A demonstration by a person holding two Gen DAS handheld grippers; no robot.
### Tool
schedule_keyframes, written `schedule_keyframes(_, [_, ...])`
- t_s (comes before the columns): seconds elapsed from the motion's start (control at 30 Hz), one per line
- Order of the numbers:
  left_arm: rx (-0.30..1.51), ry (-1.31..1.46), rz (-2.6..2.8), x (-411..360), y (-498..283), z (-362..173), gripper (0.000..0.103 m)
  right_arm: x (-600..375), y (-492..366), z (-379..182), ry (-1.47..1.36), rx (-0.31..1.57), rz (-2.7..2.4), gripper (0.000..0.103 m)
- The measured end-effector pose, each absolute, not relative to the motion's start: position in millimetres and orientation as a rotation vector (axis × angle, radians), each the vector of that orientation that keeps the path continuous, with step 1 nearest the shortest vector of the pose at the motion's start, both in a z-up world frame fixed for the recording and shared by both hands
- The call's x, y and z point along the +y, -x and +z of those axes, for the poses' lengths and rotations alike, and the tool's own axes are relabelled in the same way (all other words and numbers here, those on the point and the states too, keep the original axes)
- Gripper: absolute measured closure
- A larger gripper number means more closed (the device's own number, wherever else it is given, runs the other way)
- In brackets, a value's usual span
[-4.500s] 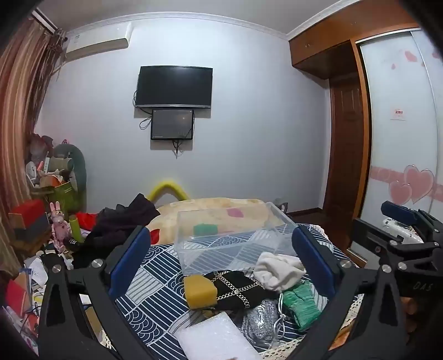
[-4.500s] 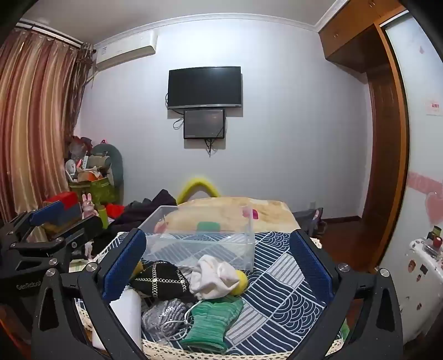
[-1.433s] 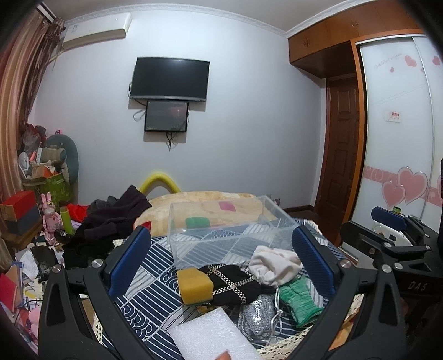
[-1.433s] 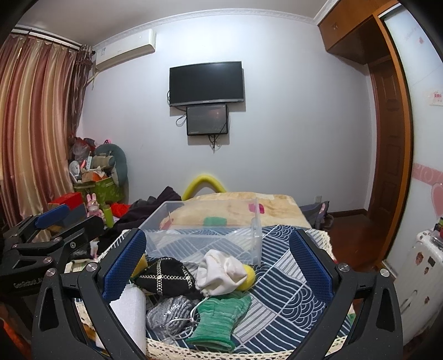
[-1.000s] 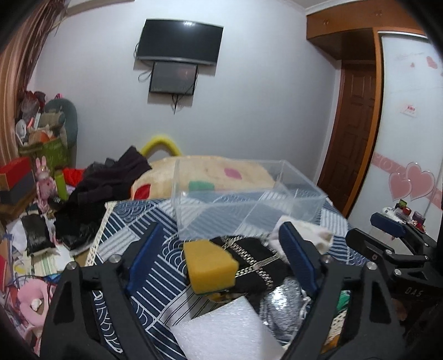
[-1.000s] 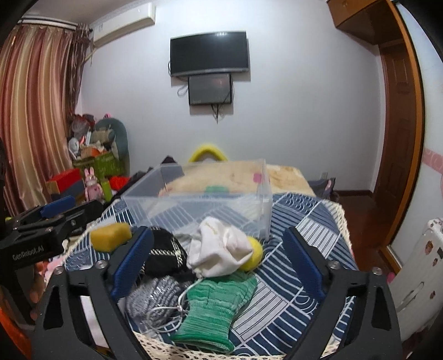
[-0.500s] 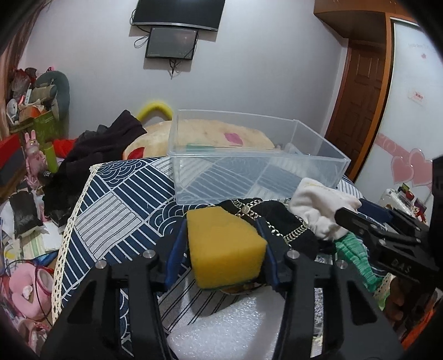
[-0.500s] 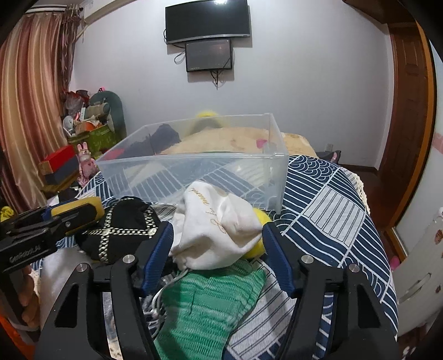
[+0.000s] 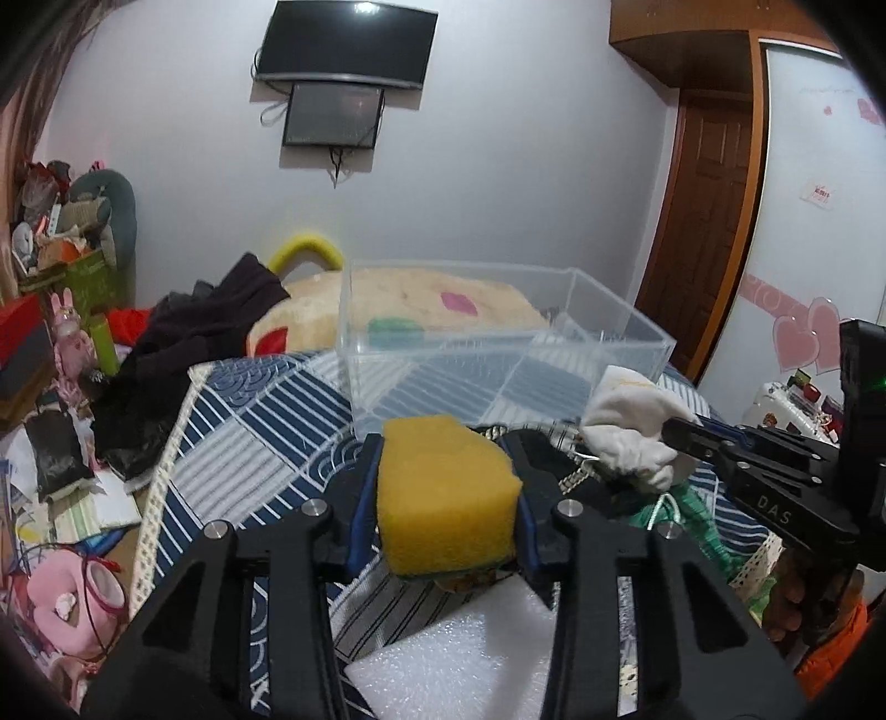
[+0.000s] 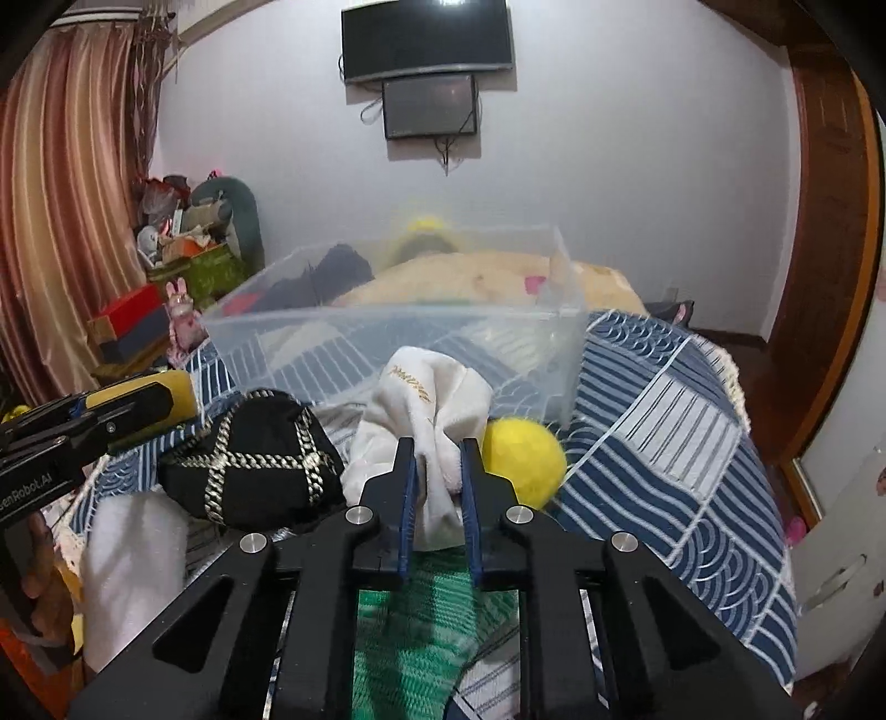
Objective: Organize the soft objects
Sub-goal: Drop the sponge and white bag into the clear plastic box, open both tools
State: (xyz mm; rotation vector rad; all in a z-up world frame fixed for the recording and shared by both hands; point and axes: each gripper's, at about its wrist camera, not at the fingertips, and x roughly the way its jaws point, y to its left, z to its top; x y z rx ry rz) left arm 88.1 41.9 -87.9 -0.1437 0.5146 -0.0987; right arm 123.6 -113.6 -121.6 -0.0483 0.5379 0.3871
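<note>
My left gripper [image 9: 446, 493] is shut on a yellow sponge [image 9: 443, 498], squeezing it just in front of the clear plastic bin [image 9: 498, 354]. My right gripper [image 10: 437, 482] is shut on a white cloth pouch [image 10: 432, 404], which also shows in the left wrist view [image 9: 631, 437]. A black pouch with gold chain trim [image 10: 255, 459], a yellow ball [image 10: 523, 454], a green knit glove [image 10: 421, 637] and white foam [image 9: 459, 659] lie on the blue patterned bedspread [image 10: 664, 443]. The bin [image 10: 398, 343] is behind them.
Dark clothes [image 9: 183, 354] and a beige cushion [image 9: 421, 304] lie behind the bin. Clutter covers the floor at left [image 9: 55, 487]. A wooden door [image 9: 698, 221] and wardrobe stand at right. A TV [image 10: 426, 39] hangs on the far wall.
Both grippers moved forward and down to the pile and closed. The left one took hold of the yellow sponge, the right one pinched the white pouch.
</note>
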Motion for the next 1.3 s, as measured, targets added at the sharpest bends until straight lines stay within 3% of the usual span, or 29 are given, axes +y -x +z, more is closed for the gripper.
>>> schedule_keyframes(0.73, [0.418, 0.173, -0.099, 64, -120, -23, 0.063, -129, -119, -47, 0.038, 0.310, 0.349, 0.090])
schedule_keyframes(1.1, [0.444, 0.120, -0.060, 64, -167, -15, 0.062, -113, -149, -18, 0.055, 0.243, 0.312, 0.090])
schedule_keyframes(1.3, [0.507, 0.082, -0.049, 57, -195, -30, 0.062, -100, -170, -29, 0.085, 0.277, 0.296, 0.090])
